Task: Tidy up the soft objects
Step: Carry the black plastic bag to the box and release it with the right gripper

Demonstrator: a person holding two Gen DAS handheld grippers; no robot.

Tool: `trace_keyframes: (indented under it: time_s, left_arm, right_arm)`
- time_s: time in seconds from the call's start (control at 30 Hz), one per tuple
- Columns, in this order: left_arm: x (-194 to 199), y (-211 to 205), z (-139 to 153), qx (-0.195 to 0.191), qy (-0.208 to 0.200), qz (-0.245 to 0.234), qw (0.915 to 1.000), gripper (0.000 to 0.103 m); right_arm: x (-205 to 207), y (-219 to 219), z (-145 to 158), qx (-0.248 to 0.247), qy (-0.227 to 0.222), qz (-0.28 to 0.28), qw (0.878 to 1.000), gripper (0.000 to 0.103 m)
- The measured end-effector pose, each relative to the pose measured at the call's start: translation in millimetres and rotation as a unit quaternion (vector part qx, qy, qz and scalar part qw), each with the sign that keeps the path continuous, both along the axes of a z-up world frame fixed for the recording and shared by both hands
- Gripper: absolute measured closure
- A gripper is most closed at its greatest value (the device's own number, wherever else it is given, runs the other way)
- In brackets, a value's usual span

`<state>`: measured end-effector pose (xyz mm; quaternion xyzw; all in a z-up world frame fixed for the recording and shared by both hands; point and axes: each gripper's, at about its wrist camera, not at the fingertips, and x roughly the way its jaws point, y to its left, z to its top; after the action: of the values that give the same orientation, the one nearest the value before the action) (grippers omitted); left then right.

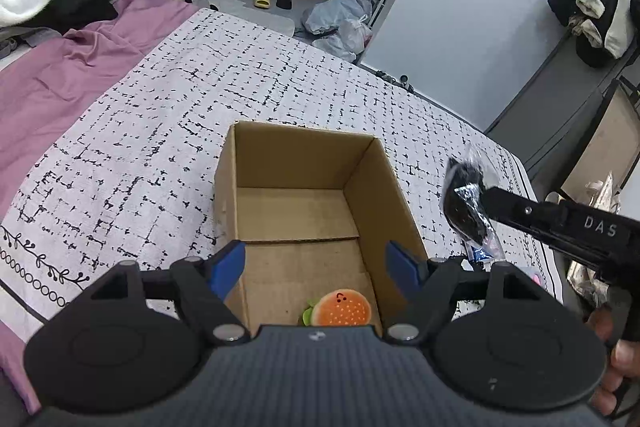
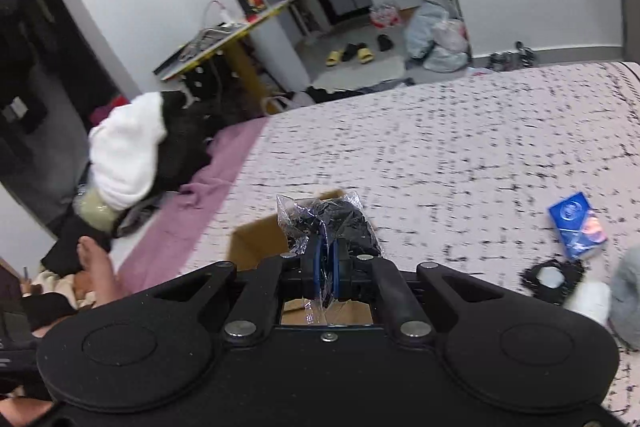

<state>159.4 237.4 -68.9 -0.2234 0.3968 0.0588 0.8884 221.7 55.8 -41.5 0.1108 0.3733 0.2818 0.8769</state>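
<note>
An open cardboard box stands on the patterned bedspread. Inside it, at the near end, lies a small hamburger plush. My left gripper hovers over the box's near end, open, with nothing between its blue pads. To the right of the box my right gripper is shut on a clear plastic bag of black soft stuff, held above the bedspread. In the right wrist view the bag sticks out of the shut right gripper, and a corner of the box shows behind it.
A pink sheet covers the bed's left side, with white and black clothes piled at its edge. On the bedspread to the right lie a blue packet, a black round piece and a grey fluffy thing.
</note>
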Motion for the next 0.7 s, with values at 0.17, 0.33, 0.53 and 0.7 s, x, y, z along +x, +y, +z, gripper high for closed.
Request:
trace_keyframes:
  time_s: [0.17,0.33,0.53,0.7]
  left_arm:
    - [-1.7,2.2,1.4,-0.001,-0.003,0.001,1.0000,0.027]
    - [-1.9,2.7,2.3,-0.003,-0.003,0.000,1.0000,0.027]
    - [-1.3,-7.5,7.7,0.001,-0.008,-0.012,0.9999,0.027]
    - [0.9,-25.3,13.0,0.009,-0.010,-0.030,0.9994,0.027]
  right_arm:
    - [0.6,9.7,-0.4,0.014,0.010,0.016,1.000,0.097]
    - [3.2,11.6,-5.9,0.026,0.056,0.023,0.998,0.076]
    - [-6.9,-12.1,4.6,0.020,0.042,0.003,0.999,0.054]
    - [-9.2,-45.5,11.6,0.013,0.044,-0.021,0.999,0.047]
